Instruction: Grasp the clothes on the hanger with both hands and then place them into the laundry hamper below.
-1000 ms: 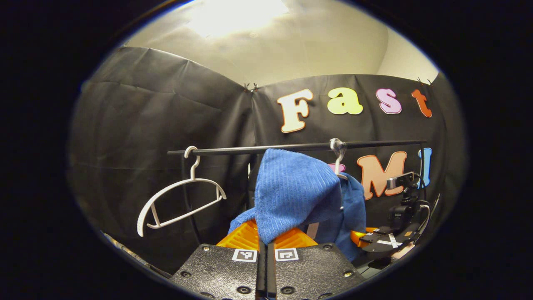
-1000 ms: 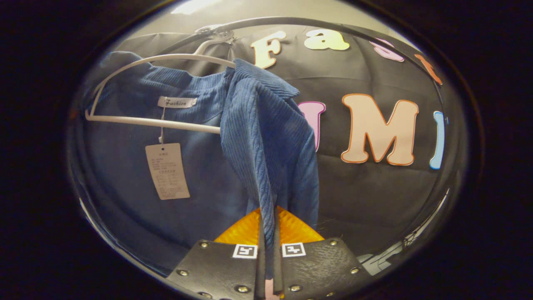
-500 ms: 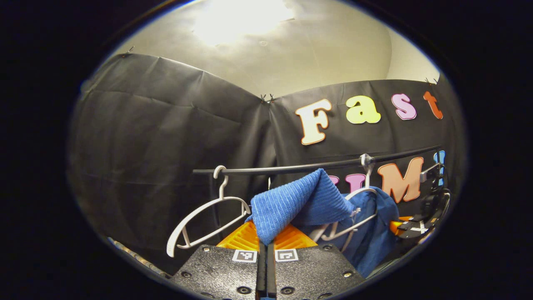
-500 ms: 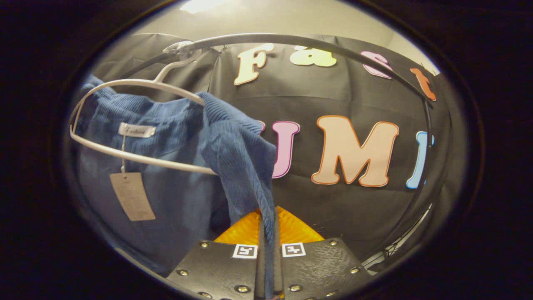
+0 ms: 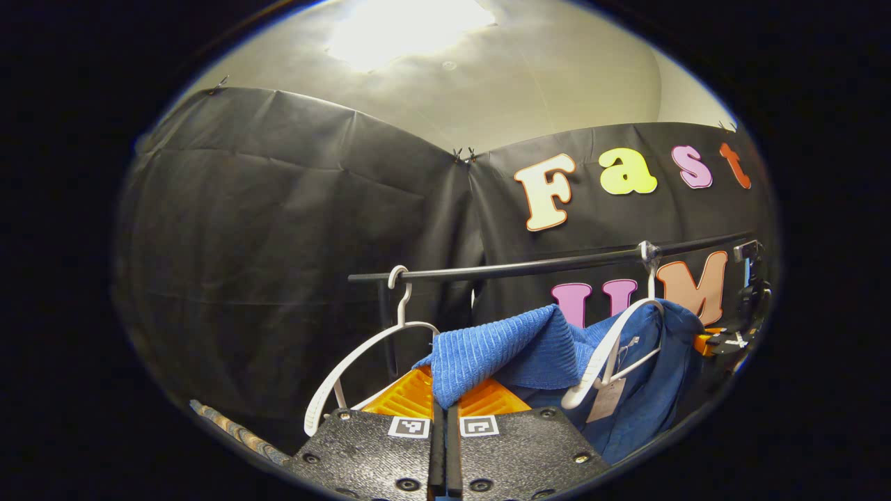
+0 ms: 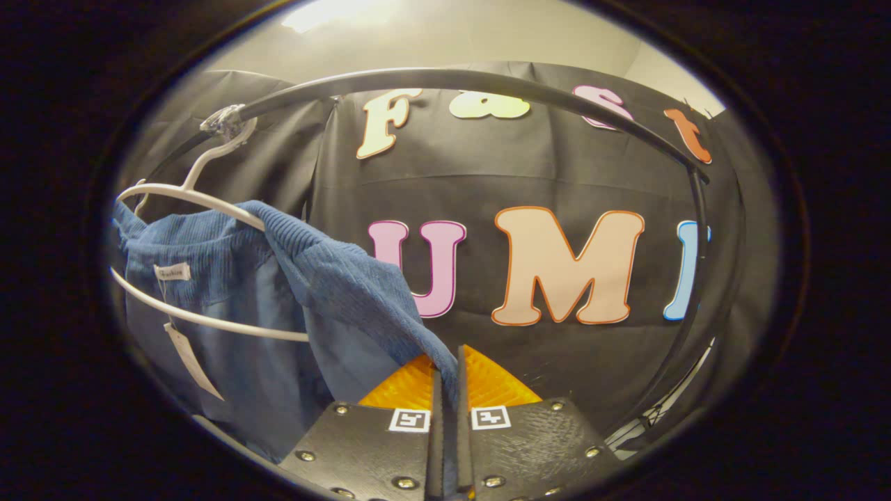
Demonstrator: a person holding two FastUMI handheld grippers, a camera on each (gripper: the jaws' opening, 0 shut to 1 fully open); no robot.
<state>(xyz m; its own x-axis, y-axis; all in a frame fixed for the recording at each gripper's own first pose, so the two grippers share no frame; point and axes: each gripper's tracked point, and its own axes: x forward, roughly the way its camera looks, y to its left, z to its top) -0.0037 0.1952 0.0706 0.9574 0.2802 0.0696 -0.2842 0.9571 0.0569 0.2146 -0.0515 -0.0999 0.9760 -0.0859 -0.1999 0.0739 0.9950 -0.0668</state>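
Observation:
A blue ribbed garment (image 5: 515, 348) is stretched off a white hanger (image 5: 612, 344) that hooks on the black rail (image 5: 529, 266). My left gripper (image 5: 445, 400) is shut on one shoulder of it, the cloth pinched between the orange fingers. In the right gripper view the same blue garment (image 6: 327, 278) trails from the white hanger (image 6: 202, 202) down into my right gripper (image 6: 445, 390), which is shut on its other shoulder. A paper tag (image 6: 191, 358) dangles inside the collar. My right gripper (image 5: 731, 341) also shows at the far right of the left gripper view.
A second, bare white hanger (image 5: 369, 355) hangs on the rail left of the garment. The rail (image 6: 487, 83) arcs overhead in the right gripper view, with its upright post (image 6: 696, 278) at the right. Black cloth walls close in behind.
Both grippers have pulled apart and outward with the garment, stretching it flatter. The shoulders have slid off the hanger ends, and the hanger has tilted and swung away from both cameras.

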